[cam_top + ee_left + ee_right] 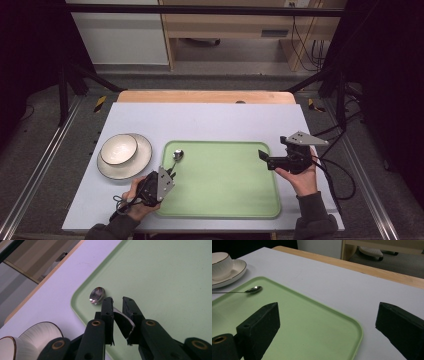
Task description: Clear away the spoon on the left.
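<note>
The spoon point(176, 158) lies at the near-left corner region of the green tray point(225, 200), its bowl point(97, 295) pointing away from me and its handle clamped between the jaws of my left gripper point(117, 302), which are closed on it. Just left of the tray, on the pale grey table point(210, 120), a white bowl point(119, 149) sits on a white plate point(142, 157). My right gripper point(263, 156) hovers over the tray's right edge, well apart from the spoon, with its jaws spread wide and nothing between them.
</note>
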Action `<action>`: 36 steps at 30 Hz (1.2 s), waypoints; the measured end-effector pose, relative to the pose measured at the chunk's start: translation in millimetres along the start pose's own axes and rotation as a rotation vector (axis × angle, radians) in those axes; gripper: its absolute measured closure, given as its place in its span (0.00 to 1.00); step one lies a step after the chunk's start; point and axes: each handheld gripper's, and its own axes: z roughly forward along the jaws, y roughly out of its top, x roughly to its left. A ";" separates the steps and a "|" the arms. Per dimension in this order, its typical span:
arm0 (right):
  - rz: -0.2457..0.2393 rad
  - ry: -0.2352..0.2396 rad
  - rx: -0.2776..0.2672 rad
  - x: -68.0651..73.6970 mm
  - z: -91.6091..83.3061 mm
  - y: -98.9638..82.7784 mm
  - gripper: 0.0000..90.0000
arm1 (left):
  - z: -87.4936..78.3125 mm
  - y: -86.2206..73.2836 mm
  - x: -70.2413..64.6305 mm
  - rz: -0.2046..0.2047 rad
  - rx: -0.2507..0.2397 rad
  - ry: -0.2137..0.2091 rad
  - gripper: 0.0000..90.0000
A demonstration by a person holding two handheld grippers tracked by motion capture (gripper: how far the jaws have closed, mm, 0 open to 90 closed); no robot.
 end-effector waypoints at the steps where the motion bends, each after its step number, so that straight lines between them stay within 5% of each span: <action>1: 0.000 0.000 0.000 0.0 -0.1 0.0 0.06 | 0.2 0.0 -0.1 0.000 0.000 -0.001 0.88; 36: -0.004 0.002 -0.004 0.3 -0.6 0.4 0.06 | 4.5 -0.5 -3.0 0.042 0.022 -0.011 0.76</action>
